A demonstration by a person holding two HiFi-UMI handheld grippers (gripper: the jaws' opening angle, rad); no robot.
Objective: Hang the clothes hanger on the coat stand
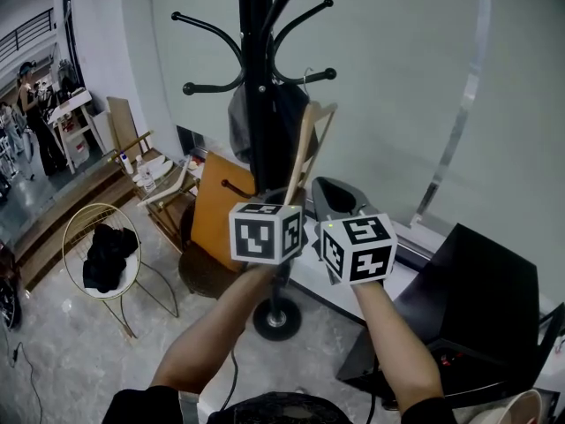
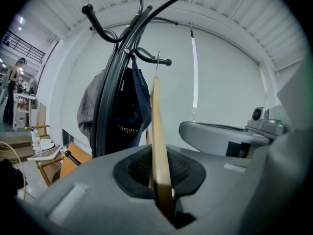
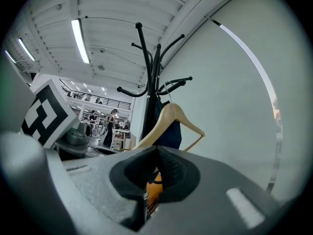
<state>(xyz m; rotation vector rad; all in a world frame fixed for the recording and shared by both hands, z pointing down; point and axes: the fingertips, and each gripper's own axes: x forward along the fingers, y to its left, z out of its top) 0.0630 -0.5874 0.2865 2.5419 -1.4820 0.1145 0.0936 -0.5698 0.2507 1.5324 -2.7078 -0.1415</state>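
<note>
The black coat stand [image 1: 256, 104] rises straight ahead with curved hook arms; dark garments [image 2: 127, 111] hang on it. My left gripper [image 1: 289, 194] is shut on the lower end of a wooden clothes hanger [image 1: 303, 153], holding it upright just right of the pole. In the left gripper view the hanger [image 2: 157, 126] runs up from the jaws, and its metal hook [image 2: 157, 58] sits right at a knobbed stand arm [image 2: 164, 61]; whether it rests on the arm I cannot tell. My right gripper [image 1: 340, 197] is beside the left one, shut with nothing in it. The right gripper view shows the hanger [image 3: 168, 116] side on.
An orange board [image 1: 221, 210] and wooden chairs [image 1: 163, 193] lean behind the stand's round base [image 1: 276, 318]. A gold wire frame [image 1: 106, 254] with a black cloth on it stands at the left. A black case [image 1: 477, 307] is at the right. A white wall is behind.
</note>
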